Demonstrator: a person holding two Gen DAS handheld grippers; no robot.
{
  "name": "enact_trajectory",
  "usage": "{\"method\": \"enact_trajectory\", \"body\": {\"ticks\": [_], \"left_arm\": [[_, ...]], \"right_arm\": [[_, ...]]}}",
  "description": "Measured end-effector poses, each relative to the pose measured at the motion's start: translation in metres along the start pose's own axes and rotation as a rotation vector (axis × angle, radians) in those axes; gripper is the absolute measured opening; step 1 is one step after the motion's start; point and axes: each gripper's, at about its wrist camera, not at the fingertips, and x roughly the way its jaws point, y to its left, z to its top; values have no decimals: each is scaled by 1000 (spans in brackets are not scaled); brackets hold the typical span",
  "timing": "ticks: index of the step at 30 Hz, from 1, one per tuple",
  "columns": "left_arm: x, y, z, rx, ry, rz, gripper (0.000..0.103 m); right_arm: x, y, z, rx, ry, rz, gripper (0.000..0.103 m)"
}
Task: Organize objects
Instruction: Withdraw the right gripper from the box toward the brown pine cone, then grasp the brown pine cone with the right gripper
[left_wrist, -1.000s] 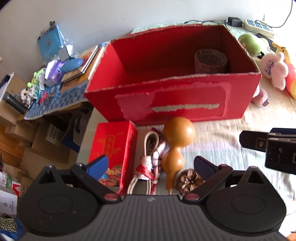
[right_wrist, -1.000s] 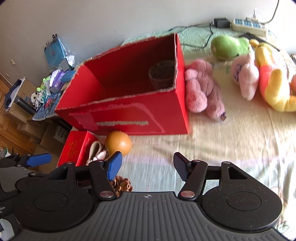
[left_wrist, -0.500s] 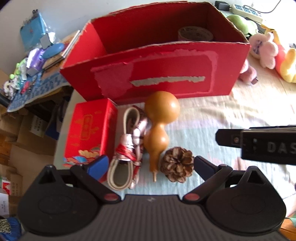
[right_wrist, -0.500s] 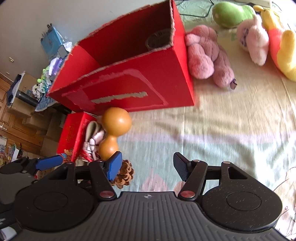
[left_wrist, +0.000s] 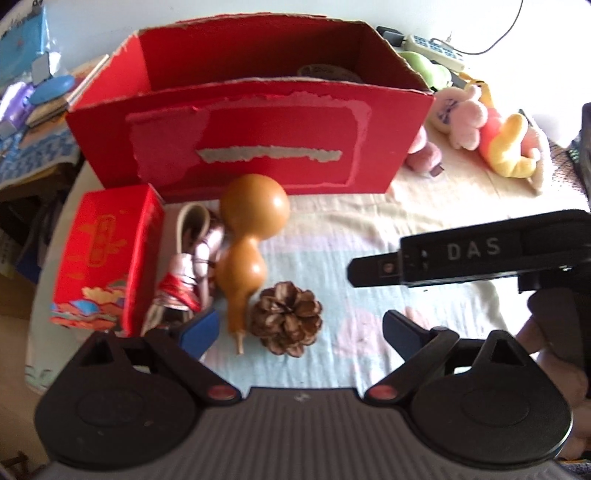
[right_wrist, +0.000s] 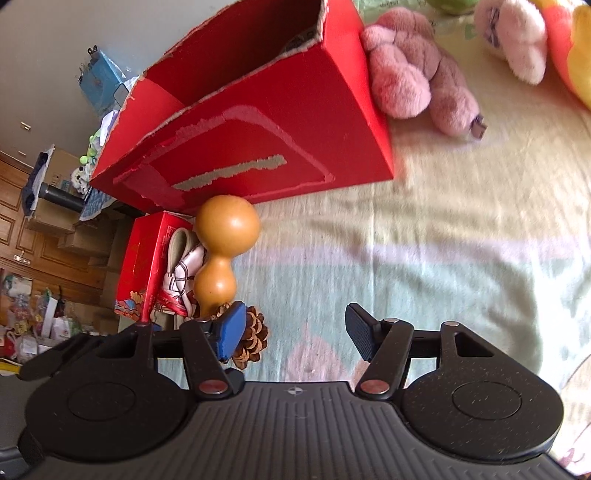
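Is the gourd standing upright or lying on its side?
Lying on its side: the gourd rests lengthwise on the cloth, big bulb toward the red box, stem toward the camera.

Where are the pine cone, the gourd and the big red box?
pine cone (left_wrist: 286, 319), left wrist view, centre of its scales
gourd (left_wrist: 255, 212), left wrist view, large bulb
big red box (left_wrist: 243, 147), left wrist view, front wall

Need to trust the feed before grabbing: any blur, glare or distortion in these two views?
Left wrist view: soft all over, brown pine cone clearest, window glare washes out the top right corner. Right wrist view: sharper near the orange wooden gourd, pale bedspread smeared; fisheye bends the big red cardboard box.
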Motion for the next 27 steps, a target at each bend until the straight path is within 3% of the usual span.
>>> {"method": "enact_trajectory", "body": {"ticks": [4,15,27], "left_arm": [[10,4,-2,-15,-5,-18,90],[25,15,-4,-81,8,-101,71],[34,13,-11,-75,-6,-69,73]], "right_arm": [[6,4,1,-23,20,-15,62],[20,18,2,-91,88,65,63],[29,9,5,-30,163,164,59]]}}
